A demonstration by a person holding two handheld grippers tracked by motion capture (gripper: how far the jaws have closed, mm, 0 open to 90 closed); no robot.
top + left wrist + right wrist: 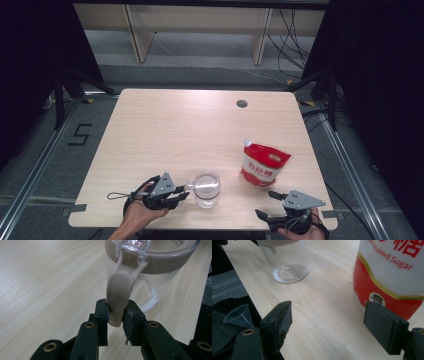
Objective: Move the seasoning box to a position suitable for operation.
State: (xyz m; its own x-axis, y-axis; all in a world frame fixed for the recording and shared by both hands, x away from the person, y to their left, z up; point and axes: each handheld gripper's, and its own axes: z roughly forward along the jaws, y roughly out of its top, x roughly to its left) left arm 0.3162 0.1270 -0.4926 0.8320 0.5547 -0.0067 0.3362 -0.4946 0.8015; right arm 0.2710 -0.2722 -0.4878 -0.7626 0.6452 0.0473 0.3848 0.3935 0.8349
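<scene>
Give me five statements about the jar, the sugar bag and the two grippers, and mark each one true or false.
1. The left gripper is shut on the jar's latch tab. True.
2. The glass jar lies on its side. False: it stands upright.
3. The right gripper holds the sugar bag. False: its jaws stand open, with nothing between them.
4. The sugar bag is red and white. True.
5. The jar is full of sugar. False: only a thin white layer sits at its bottom.
</scene>
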